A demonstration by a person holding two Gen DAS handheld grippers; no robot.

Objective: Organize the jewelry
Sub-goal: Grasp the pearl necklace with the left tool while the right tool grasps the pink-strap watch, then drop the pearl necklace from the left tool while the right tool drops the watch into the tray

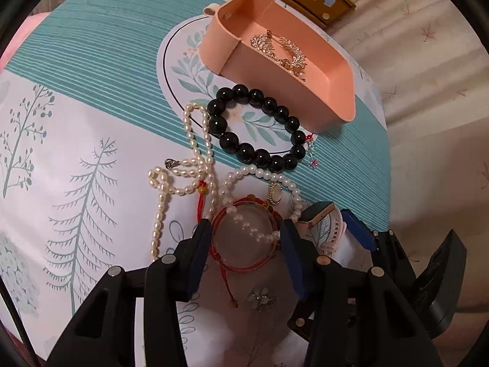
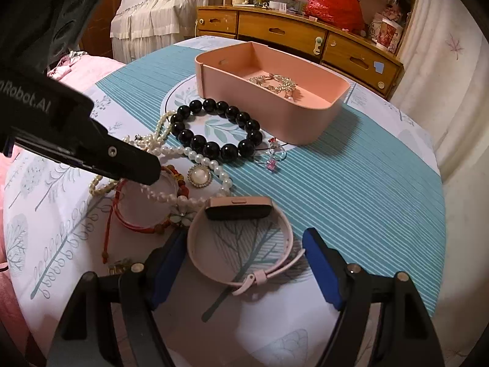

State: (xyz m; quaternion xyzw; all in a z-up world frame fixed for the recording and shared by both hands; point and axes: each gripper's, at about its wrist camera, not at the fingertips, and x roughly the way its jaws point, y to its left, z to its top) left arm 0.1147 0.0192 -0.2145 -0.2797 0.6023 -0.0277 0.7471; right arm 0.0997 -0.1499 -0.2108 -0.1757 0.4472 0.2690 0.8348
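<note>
A pink tray [image 1: 333, 91] [image 2: 308, 122] holds a gold necklace [image 1: 279, 50] [image 2: 276, 83]. In front lie a black bead bracelet [image 1: 253, 127] [image 2: 214, 128], pearl strands [image 1: 195, 165] [image 2: 211, 165], a red cord bangle [image 1: 244, 235] [image 2: 137, 208], a pearl brooch [image 1: 274, 193] [image 2: 197, 176], small rings [image 1: 311, 153] [image 2: 273, 156] and a pink smartwatch [image 2: 238, 232] [image 1: 321, 217]. My left gripper [image 1: 246, 232] is open, its fingers either side of the red bangle. My right gripper [image 2: 244, 244] is open around the smartwatch.
The round table has a teal and white patterned cloth [image 1: 91, 61] [image 2: 351, 189]. A flower brooch [image 1: 261, 298] [image 2: 180, 217] lies near the bangle. A wooden dresser [image 2: 305, 36] with a red bag [image 2: 333, 0] stands behind the table. A bed [image 2: 152, 15] is at the back left.
</note>
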